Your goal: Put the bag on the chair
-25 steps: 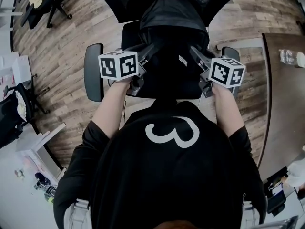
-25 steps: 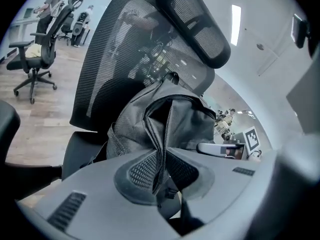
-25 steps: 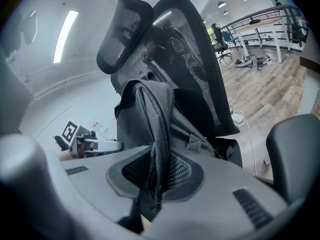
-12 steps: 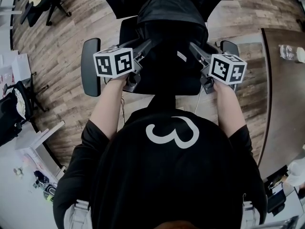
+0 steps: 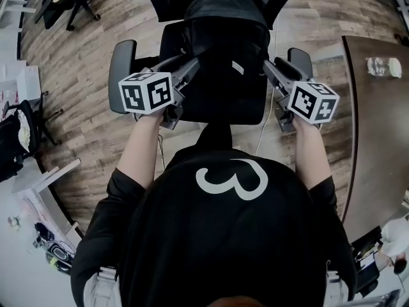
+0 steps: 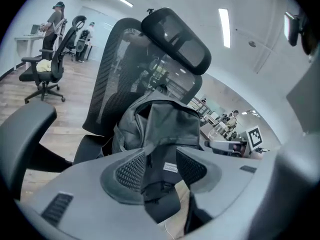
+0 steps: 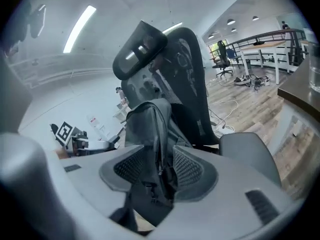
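Black backpack [image 5: 223,56] set upright on the seat of a black mesh office chair [image 5: 121,75], its back leaning against the backrest below the headrest [image 6: 175,39]. The person stands in front of the chair, one tool in each hand, one on either side of the backpack.

Left tool [image 6: 161,168]: jaws spread wide, having just been opening. The backpack's side panel shows in the gap, but neither ribbed pad [image 6: 131,171] presses on it.

Right tool [image 7: 159,166]: jaws likewise spread and just been opening. The zipped edge of the backpack shows between them, and the pads [image 7: 189,166] are off the fabric.

The chair's two armrests flank the tools. A brown counter [image 5: 374,139] at the person's right carries a clear bottle [image 5: 379,66], well apart from the chair. Wood-plank floor [image 5: 83,62] beneath.
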